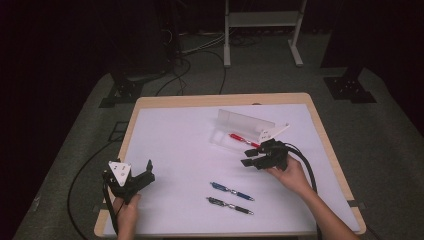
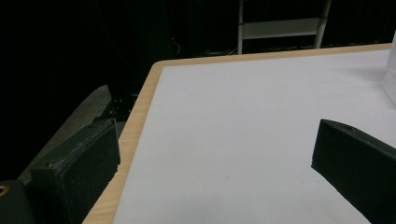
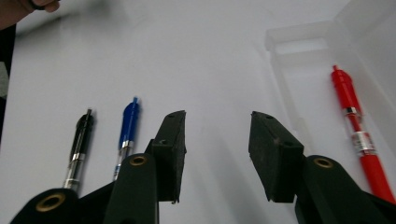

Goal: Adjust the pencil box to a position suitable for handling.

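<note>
My right hand-held gripper (image 3: 217, 154) is spread, nothing between its jaws. The red pen (image 3: 357, 135) lies in the clear case (image 3: 299, 51) just to its right; the blue pen (image 3: 127, 133) and black pen (image 3: 80, 147) lie on the desk (image 3: 187, 56) to its left. My left hand-held gripper (image 1: 131, 181) is spread, empty.

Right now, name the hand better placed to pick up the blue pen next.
Right. The right gripper hovers open and empty just beyond the blue pen, beside the clear case holding the red pen. The left gripper sits at the table's near-left corner, farther away.
</note>
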Action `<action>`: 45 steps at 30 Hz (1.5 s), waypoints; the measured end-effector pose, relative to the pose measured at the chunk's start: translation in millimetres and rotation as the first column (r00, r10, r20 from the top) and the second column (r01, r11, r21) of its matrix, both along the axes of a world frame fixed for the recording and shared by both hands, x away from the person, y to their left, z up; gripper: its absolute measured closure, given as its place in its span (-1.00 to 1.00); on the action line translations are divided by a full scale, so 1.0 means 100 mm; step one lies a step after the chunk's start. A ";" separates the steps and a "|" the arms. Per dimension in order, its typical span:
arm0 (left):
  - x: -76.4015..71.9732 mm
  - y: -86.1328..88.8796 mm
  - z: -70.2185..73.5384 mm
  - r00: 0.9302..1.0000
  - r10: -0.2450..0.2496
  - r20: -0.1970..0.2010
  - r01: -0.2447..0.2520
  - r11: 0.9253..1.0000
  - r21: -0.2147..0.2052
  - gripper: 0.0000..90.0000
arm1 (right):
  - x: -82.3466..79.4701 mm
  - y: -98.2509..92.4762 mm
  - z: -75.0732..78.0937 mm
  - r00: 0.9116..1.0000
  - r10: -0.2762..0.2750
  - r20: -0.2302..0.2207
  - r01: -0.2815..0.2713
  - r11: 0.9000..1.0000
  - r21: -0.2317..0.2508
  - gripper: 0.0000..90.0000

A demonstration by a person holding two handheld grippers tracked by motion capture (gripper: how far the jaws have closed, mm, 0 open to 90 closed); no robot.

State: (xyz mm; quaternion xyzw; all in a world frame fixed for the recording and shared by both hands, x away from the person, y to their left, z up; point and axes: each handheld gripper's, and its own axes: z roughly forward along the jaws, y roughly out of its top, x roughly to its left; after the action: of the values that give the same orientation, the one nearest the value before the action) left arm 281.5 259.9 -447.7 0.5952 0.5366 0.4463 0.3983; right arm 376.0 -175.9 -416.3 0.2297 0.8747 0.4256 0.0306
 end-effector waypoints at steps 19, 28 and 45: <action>-0.01 0.00 0.00 1.000 0.001 -0.002 -0.001 1.000 0.000 -0.99 | -0.35 0.21 -0.10 0.998 0.066 -0.020 -0.066 0.998 0.002 0.19; -0.01 0.00 0.00 1.000 -0.003 0.000 0.003 1.000 0.001 -0.99 | -0.50 0.30 -0.18 0.994 0.100 -0.036 -0.101 0.995 -0.019 0.20; -0.01 0.00 0.00 1.000 0.001 0.000 -0.001 1.000 0.000 -0.99 | -0.58 0.46 -0.37 0.993 0.109 -0.045 -0.113 0.988 -0.106 0.36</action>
State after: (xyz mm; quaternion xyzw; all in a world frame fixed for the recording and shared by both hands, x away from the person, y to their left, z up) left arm 280.3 260.1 -447.2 0.5948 0.5370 0.4465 0.3982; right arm 318.2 -130.1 -453.4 0.1872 0.9084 0.3740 0.0020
